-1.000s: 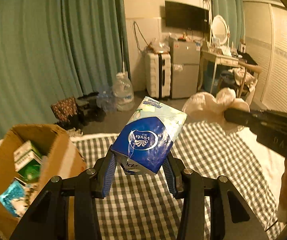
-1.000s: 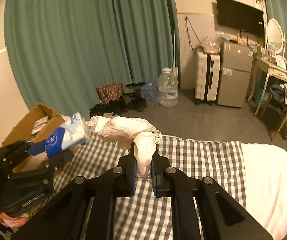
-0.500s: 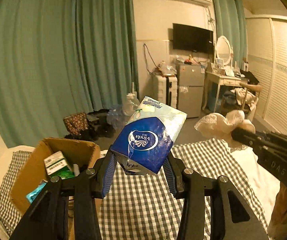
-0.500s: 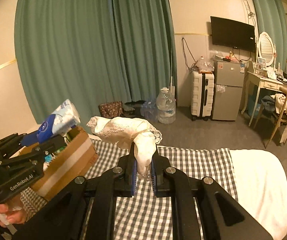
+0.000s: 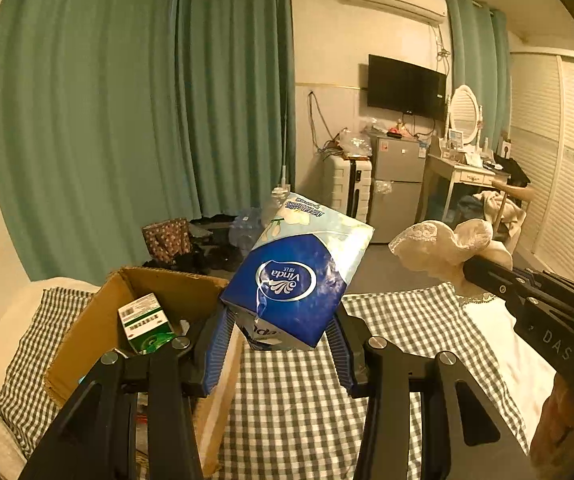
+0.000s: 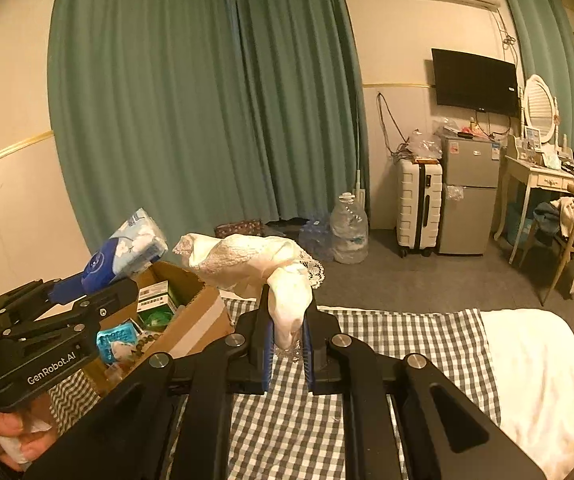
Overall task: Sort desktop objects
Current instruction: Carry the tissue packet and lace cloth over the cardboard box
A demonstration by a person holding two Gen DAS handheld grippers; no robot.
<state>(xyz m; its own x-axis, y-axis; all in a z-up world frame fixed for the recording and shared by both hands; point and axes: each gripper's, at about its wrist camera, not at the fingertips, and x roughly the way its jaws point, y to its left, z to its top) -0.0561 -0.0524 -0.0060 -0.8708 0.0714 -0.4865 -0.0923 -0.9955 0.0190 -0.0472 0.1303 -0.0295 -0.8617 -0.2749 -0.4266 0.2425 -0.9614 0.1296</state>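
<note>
The cardboard box (image 5: 99, 320) on the checked bedcover (image 5: 387, 320) already holds several small packs, while the left gripper (image 5: 277, 346) jaws clench a Vinda tissue pack (image 5: 295, 276) and the right gripper (image 6: 287, 346) pinches a lace cloth (image 6: 247, 258), both aloft and unsorted.
</note>
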